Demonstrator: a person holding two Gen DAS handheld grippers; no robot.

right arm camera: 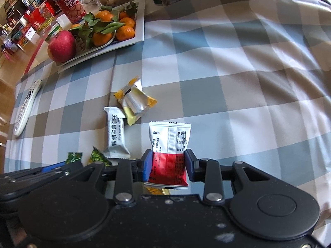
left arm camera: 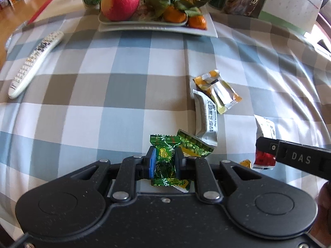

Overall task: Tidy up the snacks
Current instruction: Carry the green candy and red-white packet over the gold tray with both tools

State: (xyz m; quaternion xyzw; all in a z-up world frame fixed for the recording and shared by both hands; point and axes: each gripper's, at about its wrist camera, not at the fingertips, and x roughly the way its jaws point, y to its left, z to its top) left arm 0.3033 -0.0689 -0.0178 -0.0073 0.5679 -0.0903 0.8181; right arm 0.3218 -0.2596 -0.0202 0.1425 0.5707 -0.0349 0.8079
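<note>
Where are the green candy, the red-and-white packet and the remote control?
green candy (left arm camera: 164, 159), left wrist view, wrapper's middle between the fingers.
red-and-white packet (right arm camera: 169, 144), right wrist view, packet's white upper half.
remote control (left arm camera: 35, 62), left wrist view, middle of keypad.

home dining table: checked tablecloth (left arm camera: 103, 95), fruit tray (left arm camera: 209, 31), tv remote (left arm camera: 35, 62), desk calendar (left arm camera: 289, 2).

Left hand-held gripper (left arm camera: 164, 161): matte black body, faintly speckled; two round housings; linkage arms on silver rivet pins; one blue finger pad, one black. Right hand-held gripper (right arm camera: 167, 164): same black build, silver pins, blue pad on one finger; white "DAS" lettering along its arm, small screw beside; sliver of skin at the edge.
</note>
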